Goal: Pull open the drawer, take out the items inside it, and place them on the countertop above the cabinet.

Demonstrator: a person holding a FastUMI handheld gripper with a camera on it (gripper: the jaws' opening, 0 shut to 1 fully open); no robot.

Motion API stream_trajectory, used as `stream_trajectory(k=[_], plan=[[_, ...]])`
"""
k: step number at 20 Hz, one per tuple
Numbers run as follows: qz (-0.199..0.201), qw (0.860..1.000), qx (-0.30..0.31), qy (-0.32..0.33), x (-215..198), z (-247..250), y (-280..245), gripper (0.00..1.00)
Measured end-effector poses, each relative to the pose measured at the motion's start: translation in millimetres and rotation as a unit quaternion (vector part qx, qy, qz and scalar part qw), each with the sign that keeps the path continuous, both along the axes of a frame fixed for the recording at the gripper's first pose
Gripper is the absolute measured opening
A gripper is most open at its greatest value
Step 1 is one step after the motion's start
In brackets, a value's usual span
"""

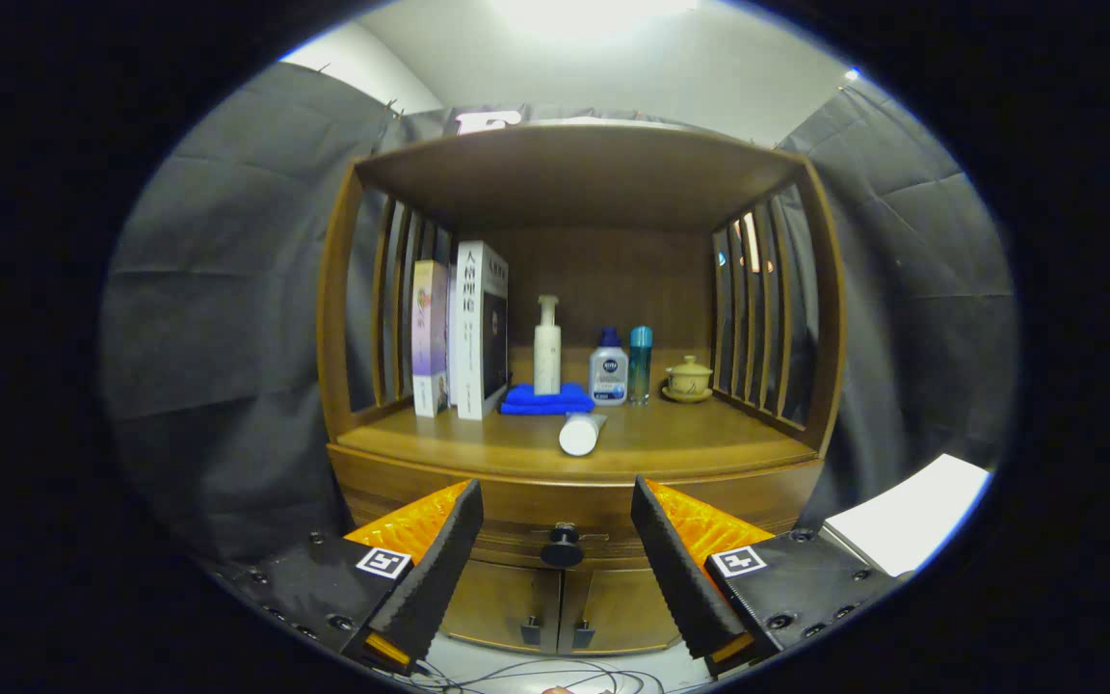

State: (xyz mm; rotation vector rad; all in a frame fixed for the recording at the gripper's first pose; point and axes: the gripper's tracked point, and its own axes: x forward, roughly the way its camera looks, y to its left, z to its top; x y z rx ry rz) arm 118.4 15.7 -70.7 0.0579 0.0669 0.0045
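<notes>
While the claw point(557, 549) stands spread and empty at lower centre, its fingers flank the knob point(562, 547) of the shut drawer point(536, 511), seemingly aligned for a pull; a white tube point(581, 433) lies on the desk point(709, 443) above.

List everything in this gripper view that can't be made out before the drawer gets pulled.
- Drawer contents: hidden behind its closed front, gripper view. The gripper is open, with the knob between its fingers and beyond them.
- Lying tube on the countertop: its round end faces the camera, hiding its length.
- Cabinet doors below: lower part cut off by the fingers and the view's edge.
- Small bottles: too small to identify.
</notes>
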Motion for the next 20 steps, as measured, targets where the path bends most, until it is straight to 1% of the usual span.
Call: stream_trajectory(k=[3, 6, 8, 10, 12, 13, 15, 20], plan=[[-0.001, 1.0, 0.017, -0.018, -42, 18, -6, 0.97], [-0.024, 0.999, 0.017, -0.046, -73, 35, -22, 0.97], [-0.032, 0.998, 0.013, -0.053, -90, 43, -28, 0.97], [-0.026, 0.997, 0.009, -0.067, -103, 57, -27, 0.97], [-0.031, 0.996, 0.003, -0.08, -116, 74, -32, 0.97], [-0.041, 0.996, -0.001, -0.085, -123, 83, -39, 0.97], [-0.039, 0.995, -0.006, -0.092, -133, 99, -37, 0.97], [-0.04, 0.994, -0.009, -0.099, -141, 107, -40, 0.97]])
